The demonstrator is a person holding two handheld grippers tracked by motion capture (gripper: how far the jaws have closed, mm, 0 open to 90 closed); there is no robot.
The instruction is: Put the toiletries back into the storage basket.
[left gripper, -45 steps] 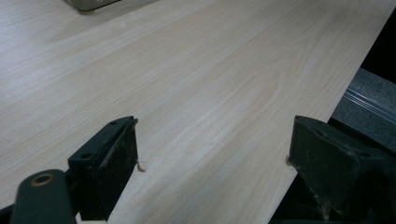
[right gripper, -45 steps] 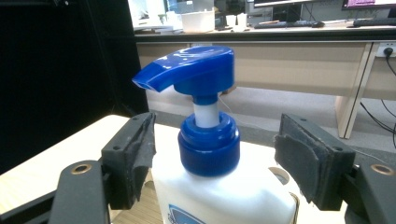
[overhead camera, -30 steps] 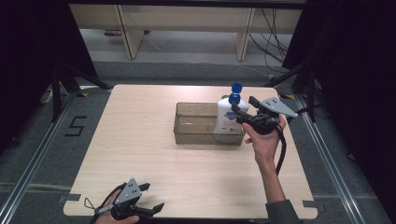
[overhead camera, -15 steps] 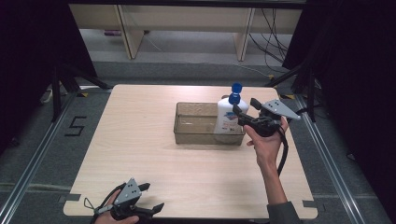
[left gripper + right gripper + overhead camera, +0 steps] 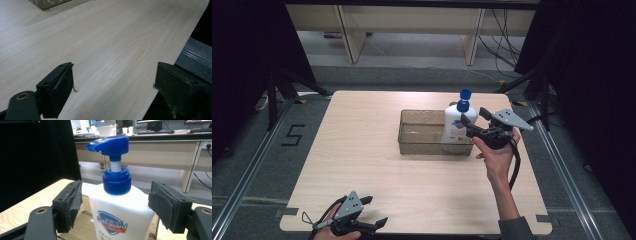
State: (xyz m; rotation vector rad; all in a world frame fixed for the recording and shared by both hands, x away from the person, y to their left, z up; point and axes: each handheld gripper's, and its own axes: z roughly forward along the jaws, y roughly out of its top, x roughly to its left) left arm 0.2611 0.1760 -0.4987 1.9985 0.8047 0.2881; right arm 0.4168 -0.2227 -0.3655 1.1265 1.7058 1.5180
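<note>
Little has shifted in the last second: both hands sit where they were and the white pump bottle (image 5: pixel 459 126) stands as before at the right end of the clear tray (image 5: pixel 422 134) on the wooden table (image 5: pixel 362 150). At the table's near-left edge, the left gripper (image 5: pixel 374 212) rests low with its jaws spread wide over bare wood, holding nothing. To the right, the right gripper (image 5: pixel 474 117) is level at the bottle's shoulder, its jaws standing open on either side of the bottle, pads not pressing on it
</note>
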